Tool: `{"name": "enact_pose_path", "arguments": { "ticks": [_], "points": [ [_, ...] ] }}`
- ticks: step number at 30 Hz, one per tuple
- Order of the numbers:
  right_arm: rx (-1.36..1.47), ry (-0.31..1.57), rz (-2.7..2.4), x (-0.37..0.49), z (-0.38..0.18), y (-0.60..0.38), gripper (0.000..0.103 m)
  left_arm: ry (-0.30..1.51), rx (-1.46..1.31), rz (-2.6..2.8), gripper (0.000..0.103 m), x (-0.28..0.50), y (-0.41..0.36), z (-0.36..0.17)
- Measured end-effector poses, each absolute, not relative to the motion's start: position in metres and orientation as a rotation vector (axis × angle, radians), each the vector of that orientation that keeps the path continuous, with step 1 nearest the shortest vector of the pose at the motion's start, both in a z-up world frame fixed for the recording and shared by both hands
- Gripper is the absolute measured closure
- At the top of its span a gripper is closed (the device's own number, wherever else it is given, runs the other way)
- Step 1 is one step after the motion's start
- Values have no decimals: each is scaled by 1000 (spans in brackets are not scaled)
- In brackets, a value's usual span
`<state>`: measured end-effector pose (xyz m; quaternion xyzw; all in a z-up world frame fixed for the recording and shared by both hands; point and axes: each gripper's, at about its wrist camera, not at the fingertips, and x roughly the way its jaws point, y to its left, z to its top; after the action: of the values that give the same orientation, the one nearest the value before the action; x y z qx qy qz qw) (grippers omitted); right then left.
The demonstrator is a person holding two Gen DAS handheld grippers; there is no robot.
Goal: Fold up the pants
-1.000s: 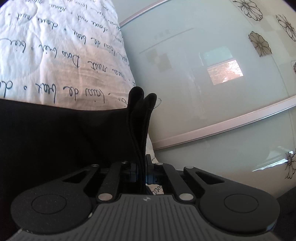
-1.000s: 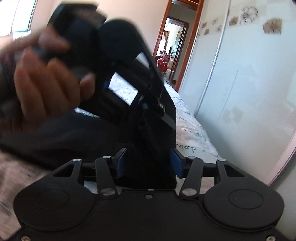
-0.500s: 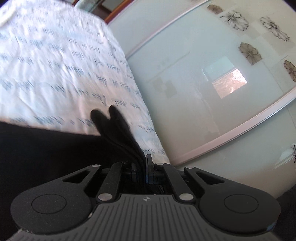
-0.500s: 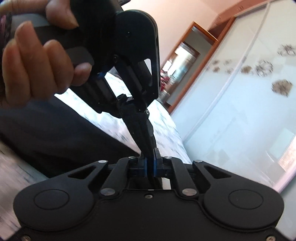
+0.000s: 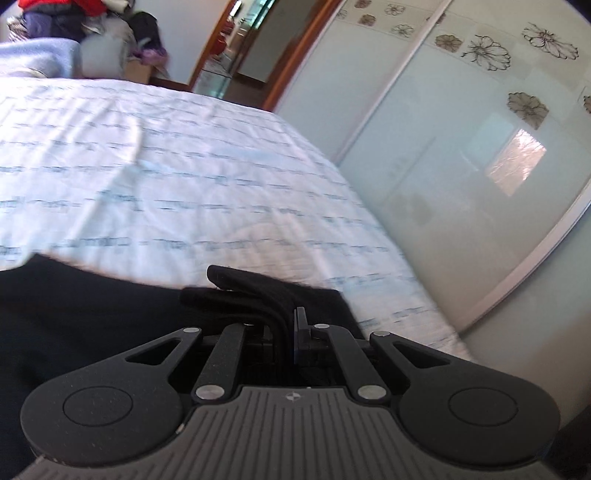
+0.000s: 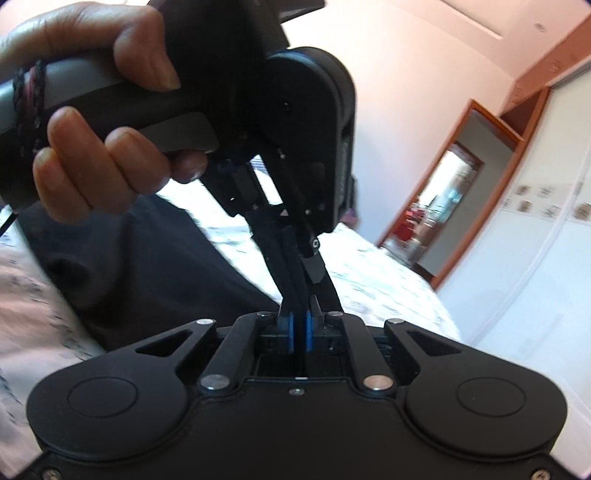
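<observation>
The black pants (image 5: pixel 92 317) lie on the white bedspread (image 5: pixel 166 184) printed with script. My left gripper (image 5: pixel 286 325) is shut on several bunched layers of the pants' edge, which fold over to the left. In the right wrist view my right gripper (image 6: pixel 298 325) is shut on the same strip of black fabric (image 6: pixel 291 273), right below the left gripper (image 6: pixel 295 206). The person's hand (image 6: pixel 103 158) grips the left tool's handle. The dark pants (image 6: pixel 147 273) stretch away to the left.
A glass sliding wardrobe with flower prints (image 5: pixel 480 147) runs along the bed's right side. An open wooden doorway (image 6: pixel 450 206) stands beyond the bed. A pile of clothes (image 5: pixel 110 33) sits past the bed's far end.
My right gripper has closed on the fabric held under the left gripper. The left gripper has tilted to look along the bed, still holding the bunched edge.
</observation>
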<state>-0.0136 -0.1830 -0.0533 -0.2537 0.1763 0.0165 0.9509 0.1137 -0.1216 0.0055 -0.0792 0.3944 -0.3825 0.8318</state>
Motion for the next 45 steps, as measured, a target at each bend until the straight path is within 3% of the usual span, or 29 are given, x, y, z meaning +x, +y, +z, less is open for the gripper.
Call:
{"name": "enact_pose_path", "arguments": {
  "ticks": [9,14,15,16,19,27,31,36,45],
  "points": [
    [-560,435,192,-21,-73,-148,98,915,-114,-692,97,123,-70,-38],
    [-580,410,188,-22,-68,-149,98,814,-86,-708,96,117,-64,-22],
    [-572,404,189,-21,-65,-149,98,812,-75,-703,95,118,-64,-20],
    [-566,410,195,-20,-65,-149,98,832,-71,-695,82,121,-64,-22],
    [-583,466,229,-11,-77,-151,98,936,-93,-658,76,132,-59,-44],
    [-615,411,193,13,-59,-160,98,934,-394,-645,77,174,-45,-43],
    [-587,352,167,16,-35,-172,98,851,-267,-602,77,161,-49,-22],
    [-629,488,295,11,-65,-166,98,923,-148,-526,85,145,-44,-49],
    [-610,524,330,4,-71,-169,96,838,-68,-458,84,139,-39,-24]
  ]
}}
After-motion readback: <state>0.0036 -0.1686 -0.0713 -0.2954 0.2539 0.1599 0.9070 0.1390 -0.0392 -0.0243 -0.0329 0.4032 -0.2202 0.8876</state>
